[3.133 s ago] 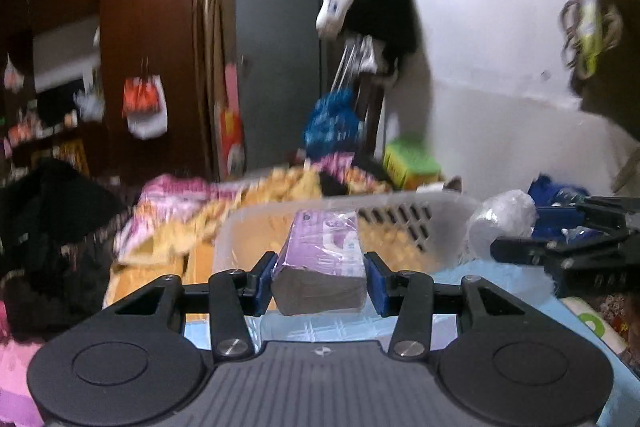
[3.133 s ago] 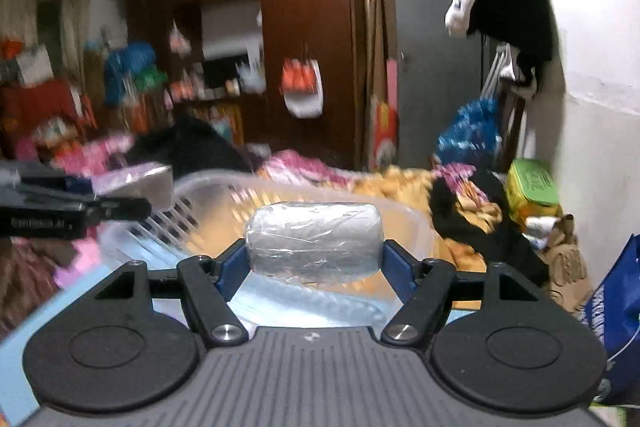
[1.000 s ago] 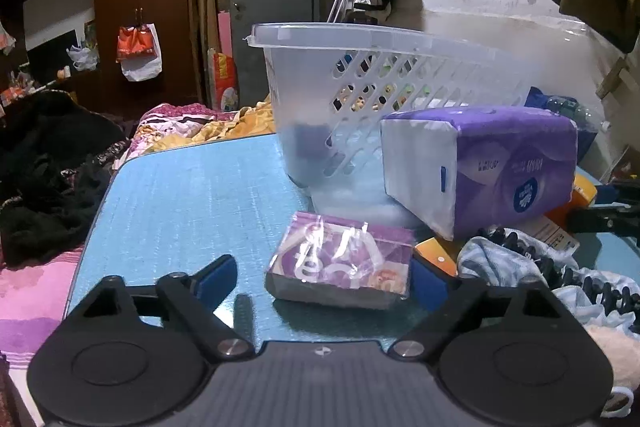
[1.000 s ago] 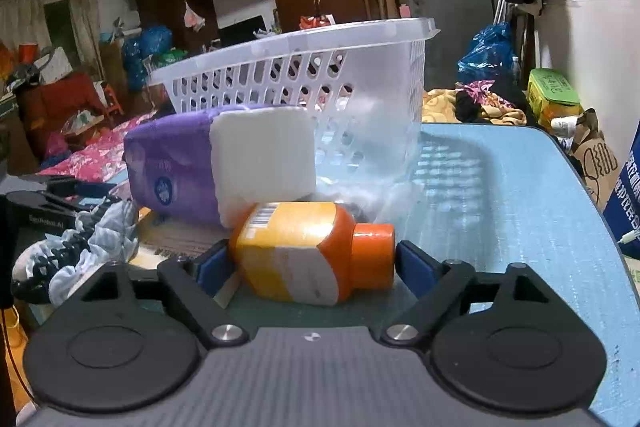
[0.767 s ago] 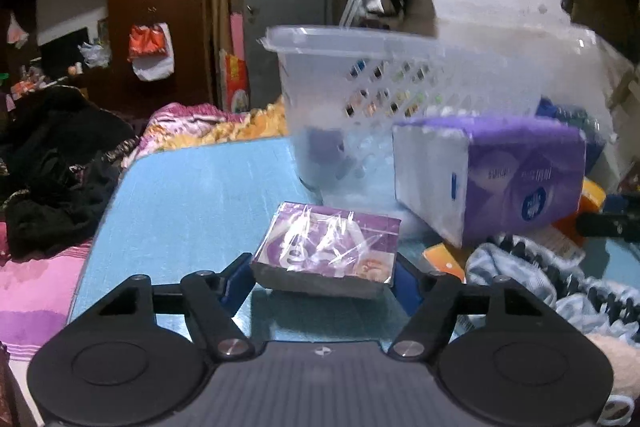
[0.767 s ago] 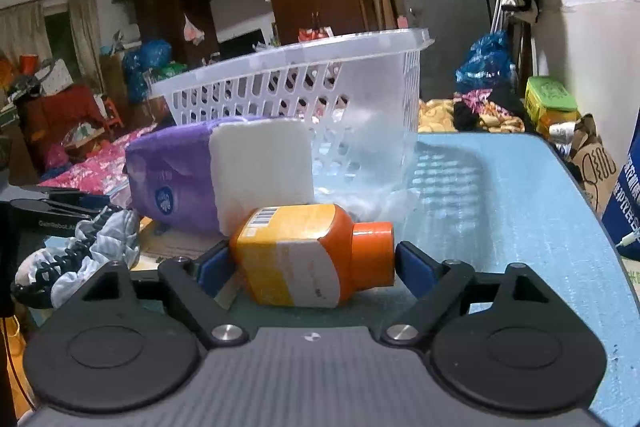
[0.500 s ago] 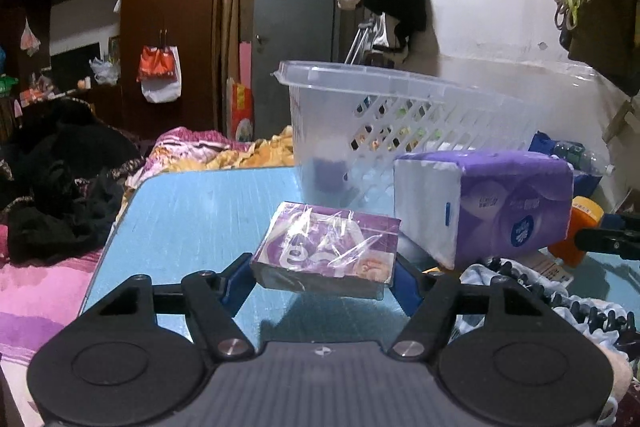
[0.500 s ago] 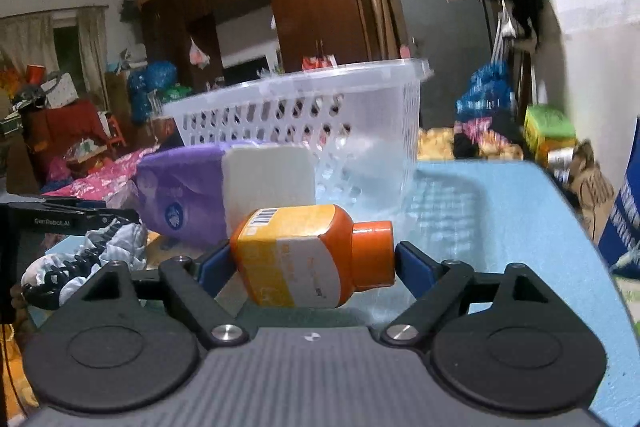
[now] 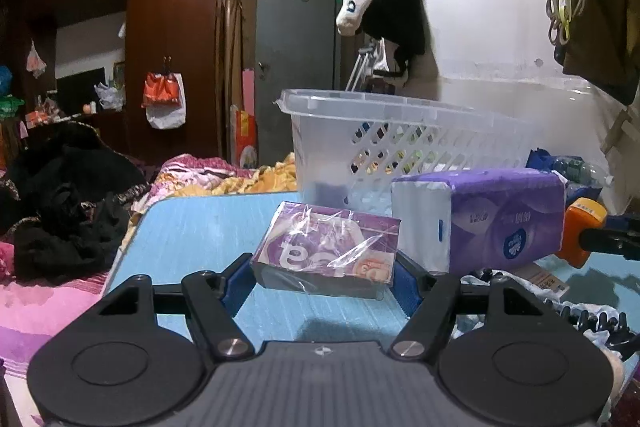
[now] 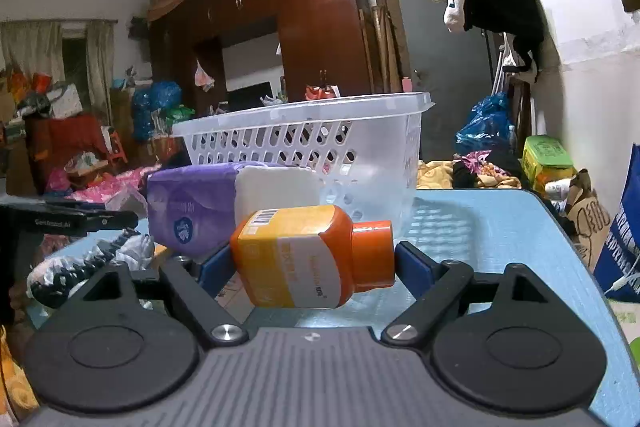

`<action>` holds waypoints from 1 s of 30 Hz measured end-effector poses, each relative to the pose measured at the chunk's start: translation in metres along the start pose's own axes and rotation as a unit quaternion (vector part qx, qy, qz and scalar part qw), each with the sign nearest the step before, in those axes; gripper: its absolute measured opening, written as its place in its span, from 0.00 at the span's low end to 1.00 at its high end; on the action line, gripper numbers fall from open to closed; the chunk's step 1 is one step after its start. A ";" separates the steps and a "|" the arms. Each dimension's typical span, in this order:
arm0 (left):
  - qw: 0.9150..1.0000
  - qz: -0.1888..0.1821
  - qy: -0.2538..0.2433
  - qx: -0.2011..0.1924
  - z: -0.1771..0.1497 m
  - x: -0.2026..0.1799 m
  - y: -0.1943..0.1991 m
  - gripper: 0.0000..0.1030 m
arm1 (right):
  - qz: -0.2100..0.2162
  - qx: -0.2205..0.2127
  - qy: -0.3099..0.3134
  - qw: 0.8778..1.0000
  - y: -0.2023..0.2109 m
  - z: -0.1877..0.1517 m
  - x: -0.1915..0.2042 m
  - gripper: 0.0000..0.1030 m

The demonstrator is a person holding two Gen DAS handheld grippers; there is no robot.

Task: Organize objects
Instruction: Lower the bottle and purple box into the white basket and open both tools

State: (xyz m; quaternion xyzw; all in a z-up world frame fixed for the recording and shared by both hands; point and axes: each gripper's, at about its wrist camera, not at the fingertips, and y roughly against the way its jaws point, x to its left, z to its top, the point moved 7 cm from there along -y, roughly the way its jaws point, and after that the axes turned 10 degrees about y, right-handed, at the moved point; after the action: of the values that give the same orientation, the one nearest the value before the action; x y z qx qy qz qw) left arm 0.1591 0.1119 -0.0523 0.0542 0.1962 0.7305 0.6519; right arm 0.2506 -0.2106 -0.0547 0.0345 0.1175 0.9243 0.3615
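Note:
My left gripper [image 9: 326, 277] is shut on a small purple box wrapped in clear film [image 9: 326, 253] and holds it just above the blue table [image 9: 192, 227]. My right gripper [image 10: 314, 261] is shut on an orange bottle with an orange cap [image 10: 308, 255], lying sideways and lifted off the table. A clear plastic basket [image 9: 400, 143] stands behind both; it also shows in the right wrist view [image 10: 320, 143]. A purple tissue pack [image 9: 492, 219] lies in front of the basket, and appears in the right wrist view [image 10: 208, 203] too.
A black-and-white cloth bundle [image 10: 92, 259] lies on the table by the tissue pack. The bottle and right gripper show at the right of the left wrist view [image 9: 580, 231]. Beds with clothes, a dark wardrobe [image 9: 172, 47] and bags surround the table.
Both grippers closed on their objects on the table and lifted them: the left on the purple box, the right on the orange bottle. Both views have risen slightly.

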 end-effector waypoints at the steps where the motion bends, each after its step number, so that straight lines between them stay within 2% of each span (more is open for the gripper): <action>1: 1.000 0.005 -0.001 -0.004 0.000 0.000 0.001 0.71 | -0.004 -0.012 -0.009 1.000 0.004 0.000 -0.002 0.85; 3: 1.000 0.015 -0.005 -0.016 0.001 0.000 0.004 0.71 | -0.003 -0.028 -0.020 0.999 0.009 0.001 -0.006 0.85; 6: 0.999 0.025 -0.001 -0.044 0.004 0.001 0.012 0.71 | -0.006 -0.029 -0.022 0.999 0.013 0.007 -0.009 0.85; 9: 0.999 0.012 0.002 -0.050 0.015 -0.003 0.022 0.71 | -0.007 -0.033 -0.016 0.999 0.021 0.023 -0.012 0.85; 12: 0.996 0.016 -0.018 -0.081 0.043 -0.015 0.038 0.71 | -0.020 -0.058 0.008 0.998 0.034 0.048 -0.013 0.85; 14: 0.996 0.000 -0.021 -0.091 0.066 -0.025 0.045 0.71 | -0.020 -0.074 0.030 0.997 0.037 0.069 -0.012 0.85; 17: 0.995 -0.022 -0.024 -0.092 0.097 -0.044 0.039 0.71 | -0.017 -0.072 0.050 0.996 0.022 0.101 -0.010 0.85; 19: 0.996 -0.033 -0.025 -0.073 0.115 -0.057 0.020 0.71 | -0.030 -0.057 0.073 0.995 0.001 0.121 -0.009 0.85; 22: 0.999 -0.020 -0.026 -0.012 0.137 -0.076 -0.028 0.71 | -0.071 -0.020 0.100 0.992 -0.040 0.151 -0.018 0.85; 25: 0.999 0.000 -0.031 0.043 0.148 -0.090 -0.071 0.71 | -0.044 0.025 0.051 0.997 -0.081 0.163 -0.034 0.85; 30: 0.991 0.006 -0.025 0.130 0.140 -0.091 -0.118 0.71 | -0.029 0.121 0.006 0.992 -0.139 0.143 -0.044 0.85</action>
State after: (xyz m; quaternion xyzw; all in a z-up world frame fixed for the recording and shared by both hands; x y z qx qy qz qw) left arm 0.3291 0.0624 0.0500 0.1580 0.2722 0.7013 0.6397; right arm 0.3960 -0.1143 0.0515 0.0688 0.2316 0.8927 0.3805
